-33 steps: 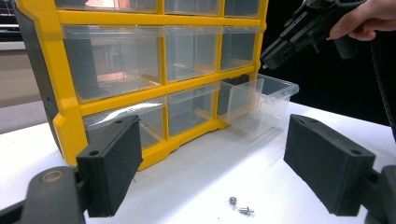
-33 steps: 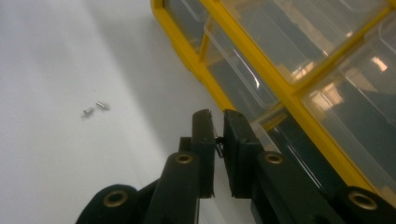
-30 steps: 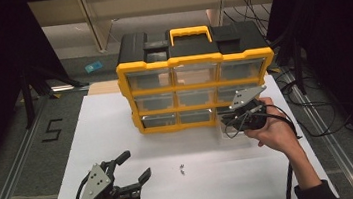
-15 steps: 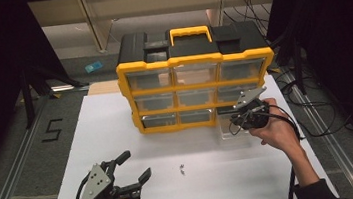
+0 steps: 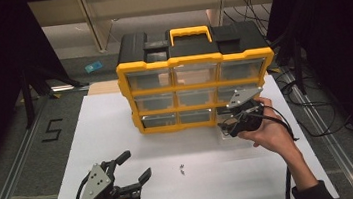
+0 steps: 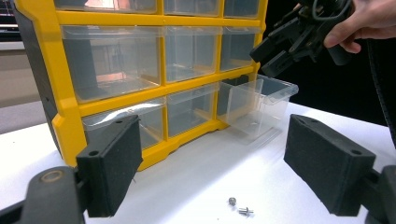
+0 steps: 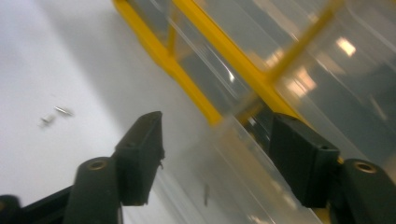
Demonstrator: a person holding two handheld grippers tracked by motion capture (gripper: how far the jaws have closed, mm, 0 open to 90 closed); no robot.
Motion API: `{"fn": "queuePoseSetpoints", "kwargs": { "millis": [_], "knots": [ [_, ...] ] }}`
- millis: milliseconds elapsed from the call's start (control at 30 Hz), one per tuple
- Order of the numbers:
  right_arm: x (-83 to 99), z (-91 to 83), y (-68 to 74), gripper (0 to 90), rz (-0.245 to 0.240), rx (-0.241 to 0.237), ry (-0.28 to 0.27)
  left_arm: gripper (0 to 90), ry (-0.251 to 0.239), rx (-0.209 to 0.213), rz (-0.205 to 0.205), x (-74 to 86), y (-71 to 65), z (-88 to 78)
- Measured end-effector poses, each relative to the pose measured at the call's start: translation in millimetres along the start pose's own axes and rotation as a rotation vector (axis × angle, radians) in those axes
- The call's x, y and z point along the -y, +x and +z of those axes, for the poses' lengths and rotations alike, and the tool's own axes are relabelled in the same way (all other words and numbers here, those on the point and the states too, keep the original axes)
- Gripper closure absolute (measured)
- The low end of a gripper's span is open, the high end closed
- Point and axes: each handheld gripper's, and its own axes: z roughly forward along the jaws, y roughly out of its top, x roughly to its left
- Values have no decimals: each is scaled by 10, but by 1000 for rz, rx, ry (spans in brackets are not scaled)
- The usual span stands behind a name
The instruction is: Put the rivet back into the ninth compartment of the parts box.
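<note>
White sheeting covered the counter (image 5: pixel 116 116), which sat among dark surroundings, with a yellow organiser cabinet (image 5: pixel 195 84) standing at its 12 o'clock side. The step in hand appeared to be opening the bottom-right clear drawer (image 6: pixel 259 105): it stood pulled part-way out of its bay, at the cabinet's 5 o'clock corner. The right gripper (image 5: pixel 235 123) sat at the drawer front with its jaws spread; they had just been opening, and the drawer rim lay between them without being pressed. The left gripper (image 5: pixel 130 177) hovered at 7 o'clock on the counter, jaws wide apart and empty. Two small screws (image 5: pixel 181 168) lay loose on the sheet at 6 o'clock from the cabinet, well apart from both grippers.

Compared with the frame one second earlier, the drawer projected farther from the cabinet and the right jaws had released it.

Next move, by judgement: collect the screws and place them in the open drawer, which calls for a fine pinch on very small parts.
</note>
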Motion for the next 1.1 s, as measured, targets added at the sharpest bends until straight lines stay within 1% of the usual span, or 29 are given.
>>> {"fn": "queuePoseSetpoints", "kwargs": {
  "millis": [33,67,100,133,167,200,233,267,300,333,367,400,433,467,500,533,567,600,633,667,700,800,933,967,1000,1033,1100],
  "knots": [
    [0,0,0,335,0,0,0,186,0,0,0,0,0,0],
    [-49,7,66,313,-7,-10,-10,185,0,0,-1,1,-2,-1],
    [-69,12,97,312,-20,-17,-19,185,0,0,-1,1,-2,-1],
    [-69,12,97,312,-20,-17,-19,185,0,1,-1,1,-2,-1],
    [-85,25,135,309,-32,-14,-33,185,0,1,-1,1,-2,0],
    [-107,25,164,305,-39,-39,-23,186,0,1,-1,1,-2,1],
    [-141,58,240,297,-61,-60,-36,185,1,1,-1,1,-3,2],
    [-141,58,240,297,-61,-60,-36,186,1,1,-1,1,-3,2],
    [-173,110,322,296,-87,-72,-43,185,2,3,0,1,-2,2],
    [-173,110,322,296,-87,-72,-43,185,2,3,0,1,-2,2],
    [-204,158,404,293,-107,-94,-41,185,1,1,-1,1,-1,2],
    [-219,182,445,292,-116,-105,-34,185,1,0,0,2,0,1],
    [-219,182,445,292,-116,-105,-34,185,1,0,0,2,0,1],
    [-233,206,484,292,-126,-109,-27,185,2,0,-1,3,-1,1],
    [-256,262,561,292,-140,-129,-21,185,1,0,0,2,-1,1],
    [-256,262,561,292,-140,-129,-21,185,1,1,-1,2,-2,1],
    [-267,295,594,292,-150,-136,-18,185,2,1,-1,3,-3,1],
    [-275,328,635,292,-152,-148,-9,185,2,1,2,3,-1,1],
    [-286,415,704,294,-185,-163,7,185,3,1,2,4,-1,2],
    [-286,415,704,294,-185,-163,7,185,3,1,2,4,-1,2],
    [-293,507,768,322,-219,-190,31,185,6,1,3,4,0,2],
    [-304,661,870,326,-261,-212,78,185,7,1,0,7,0,3],
    [-307,822,956,333,-279,-231,120,186,5,0,-2,5,0,0],
    [-307,822,956,333,-279,-231,120,186,4,0,-2,6,2,1],
    [-309,860,969,333,-284,-234,121,185,4,-1,-3,6,2,0],
    [-311,919,1001,339,-279,-249,141,186,4,-1,1,4,1,-1],
    [-311,979,1024,353,-285,-260,156,186,4,0,1,4,0,0]
  ]
}}
